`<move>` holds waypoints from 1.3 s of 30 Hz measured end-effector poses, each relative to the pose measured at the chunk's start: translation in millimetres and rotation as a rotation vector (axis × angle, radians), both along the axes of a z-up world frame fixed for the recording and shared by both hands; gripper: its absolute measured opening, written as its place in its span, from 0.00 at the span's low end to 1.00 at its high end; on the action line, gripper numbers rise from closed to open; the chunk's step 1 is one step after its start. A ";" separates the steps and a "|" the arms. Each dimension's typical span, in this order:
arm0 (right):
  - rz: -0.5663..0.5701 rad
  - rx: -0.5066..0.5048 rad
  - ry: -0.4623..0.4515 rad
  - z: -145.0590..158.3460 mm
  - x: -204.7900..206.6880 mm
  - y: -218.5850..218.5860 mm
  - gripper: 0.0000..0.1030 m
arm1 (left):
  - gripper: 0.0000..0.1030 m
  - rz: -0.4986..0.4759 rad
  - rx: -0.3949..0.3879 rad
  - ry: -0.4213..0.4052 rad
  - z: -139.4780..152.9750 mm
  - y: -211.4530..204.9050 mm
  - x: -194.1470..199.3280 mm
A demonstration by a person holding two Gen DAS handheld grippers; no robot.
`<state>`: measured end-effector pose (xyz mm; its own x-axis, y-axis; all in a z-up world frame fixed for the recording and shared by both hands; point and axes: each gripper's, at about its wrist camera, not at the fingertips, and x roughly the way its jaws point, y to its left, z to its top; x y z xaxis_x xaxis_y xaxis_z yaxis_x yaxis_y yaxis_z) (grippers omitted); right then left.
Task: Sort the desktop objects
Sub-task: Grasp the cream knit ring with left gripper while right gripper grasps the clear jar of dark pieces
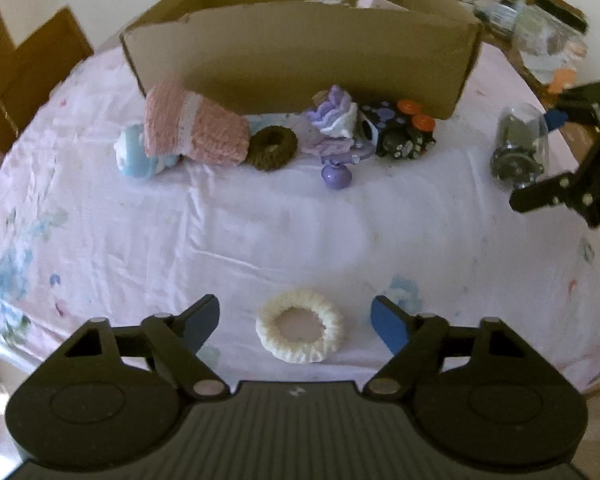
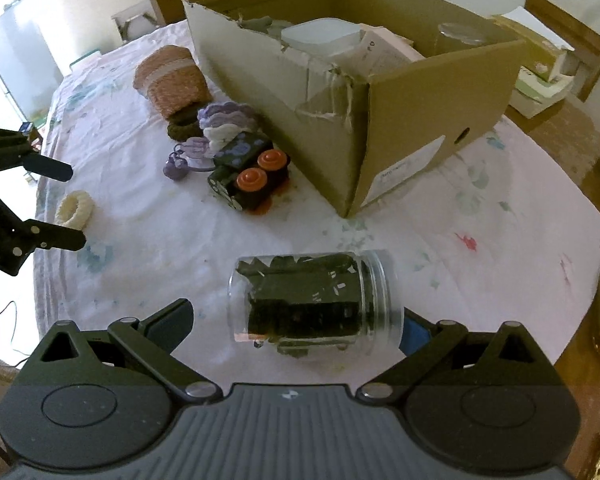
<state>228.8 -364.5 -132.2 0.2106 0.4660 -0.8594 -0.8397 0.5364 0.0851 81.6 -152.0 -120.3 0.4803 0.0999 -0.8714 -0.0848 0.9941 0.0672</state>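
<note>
- Cream knitted ring (image 1: 299, 329) lies on the tabletop (image 1: 260, 232) between the wide-open fingers of the left gripper (image 1: 296, 322), untouched.
- Clear jar (image 2: 312, 300) lies sideways between the right gripper (image 2: 300, 322) fingers, spread wide.
- Cardboard box (image 2: 420, 120) stands behind.

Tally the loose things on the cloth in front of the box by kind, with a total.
Knitted rings: 2, cream and brown
Knitted pouch, pink: 1
Clear jar, lying down: 1
Black toy with orange knobs: 1
Purple bits, tangled: uncountable
Total: 5 plus
</note>
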 end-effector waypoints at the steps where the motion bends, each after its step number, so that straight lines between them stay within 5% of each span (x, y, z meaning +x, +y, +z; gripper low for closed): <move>1: -0.011 0.003 0.001 -0.7 -0.3 -0.8 1.00 | 0.71 -0.022 0.004 -0.002 -0.8 -0.4 -1.1; 12: -0.027 0.000 -0.019 -2.5 -4.5 -2.6 1.00 | 0.55 -0.087 -0.062 -0.005 -11.0 1.4 -15.4; 19: -0.008 -0.026 -0.054 -2.5 -5.6 -0.5 0.94 | 0.35 -0.076 -0.080 -0.001 -8.2 2.7 -12.7; 26: -0.035 -0.047 -0.071 -1.8 0.1 -0.5 0.77 | 0.31 -0.084 -0.087 -0.009 -4.2 1.6 -12.8; 39: -0.051 -0.007 -0.066 13.9 1.0 0.2 0.77 | 0.29 -0.069 -0.093 -0.049 15.8 4.5 -7.1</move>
